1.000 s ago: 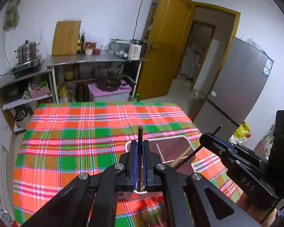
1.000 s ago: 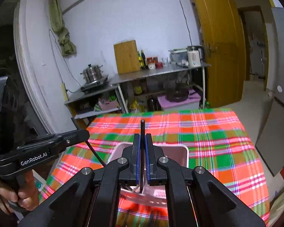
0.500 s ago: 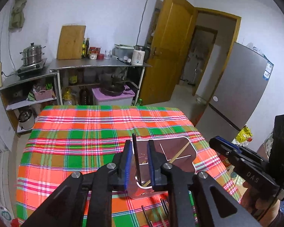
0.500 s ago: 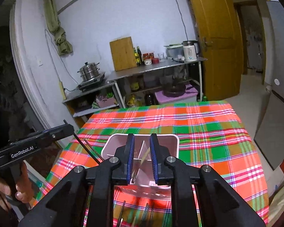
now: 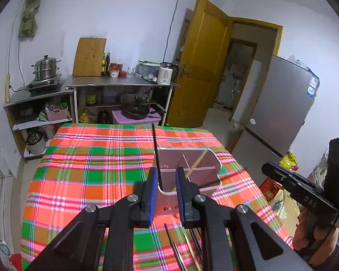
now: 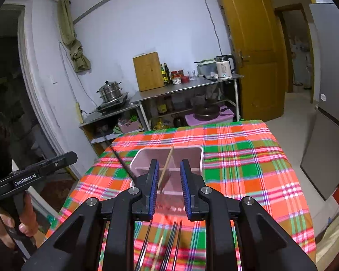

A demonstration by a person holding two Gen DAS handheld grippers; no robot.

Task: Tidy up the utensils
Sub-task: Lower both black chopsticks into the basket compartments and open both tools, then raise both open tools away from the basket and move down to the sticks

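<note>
Both my tongs spread, gripping nothing: left gripper (image 5: 166, 194), right gripper (image 6: 169, 187). Black chopstick (image 5: 155, 149) and wooden chopstick (image 5: 197, 163) stand in pink divided holder (image 6: 200, 158). Loose chopsticks (image 6: 169, 246) near, on plaid cloth (image 6: 248, 169). Next: descend straight, pinch one stick mid-shaft.

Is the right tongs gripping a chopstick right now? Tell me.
No: the right tongs stand open with nothing between them, and the wooden chopstick leans in the pink holder beyond.

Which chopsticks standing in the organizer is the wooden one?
The light wooden chopstick leaning diagonally across the pink organizer's divider; the other one standing there is the black chopstick, at its left corner.
</note>
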